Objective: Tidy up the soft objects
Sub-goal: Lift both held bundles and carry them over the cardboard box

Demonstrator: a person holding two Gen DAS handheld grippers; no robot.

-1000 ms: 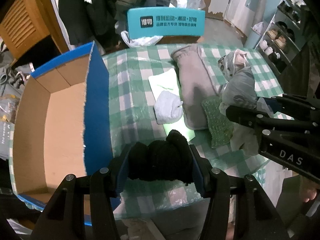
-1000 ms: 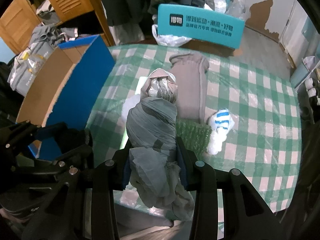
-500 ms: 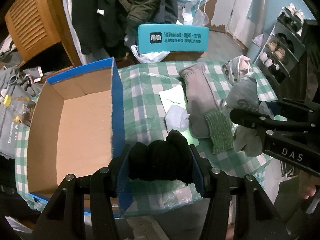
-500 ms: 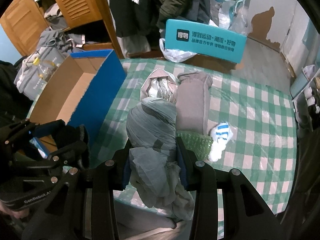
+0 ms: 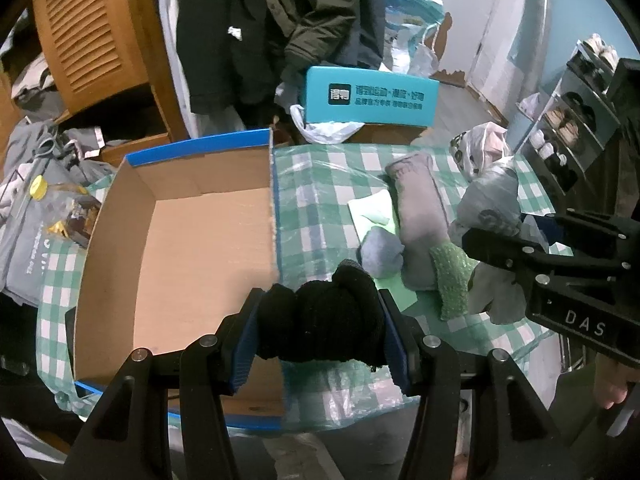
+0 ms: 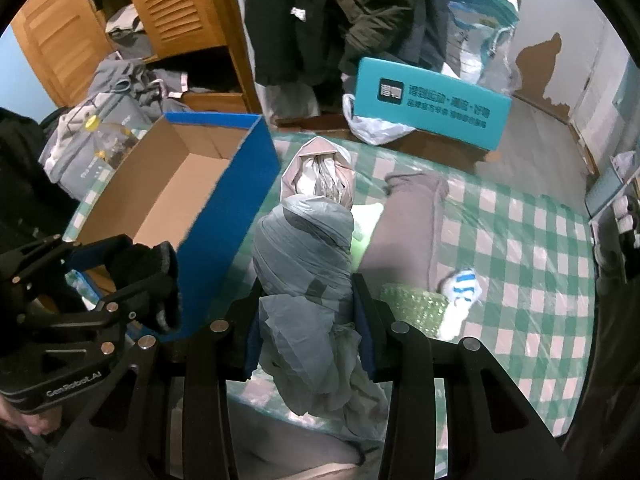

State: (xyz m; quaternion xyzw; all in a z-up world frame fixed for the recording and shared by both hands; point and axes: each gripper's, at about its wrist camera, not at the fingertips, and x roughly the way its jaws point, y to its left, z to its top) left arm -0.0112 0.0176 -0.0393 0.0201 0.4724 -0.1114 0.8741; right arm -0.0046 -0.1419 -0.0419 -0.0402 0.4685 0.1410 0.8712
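My left gripper [image 5: 320, 328] is shut on a black knitted bundle [image 5: 320, 320], held above the near right corner of an open cardboard box with blue outer walls [image 5: 180, 248]. My right gripper [image 6: 306, 312] is shut on a grey bundle of plastic bags [image 6: 304, 256], lifted over the checked tablecloth [image 6: 520, 240]; the same grey bundle [image 5: 488, 208] hangs from that gripper at the right of the left wrist view. On the table lie a long grey-brown cloth [image 5: 420, 216], a green textured cloth [image 5: 452, 280], a small pale blue sock ball [image 5: 380, 252] and a white-and-blue sock [image 6: 460, 292].
A teal box with white lettering [image 5: 370, 98] stands beyond the table's far edge. Dark coats [image 5: 280, 20] hang behind, beside a wooden louvred cabinet [image 5: 88, 40]. Grey bags and clutter [image 5: 36, 200] lie left of the box. A shoe rack [image 5: 572, 128] is at far right.
Both grippers have risen with their bundles and the views have pulled back. The open box now shows more fully under my left gripper, and more of the room shows behind.
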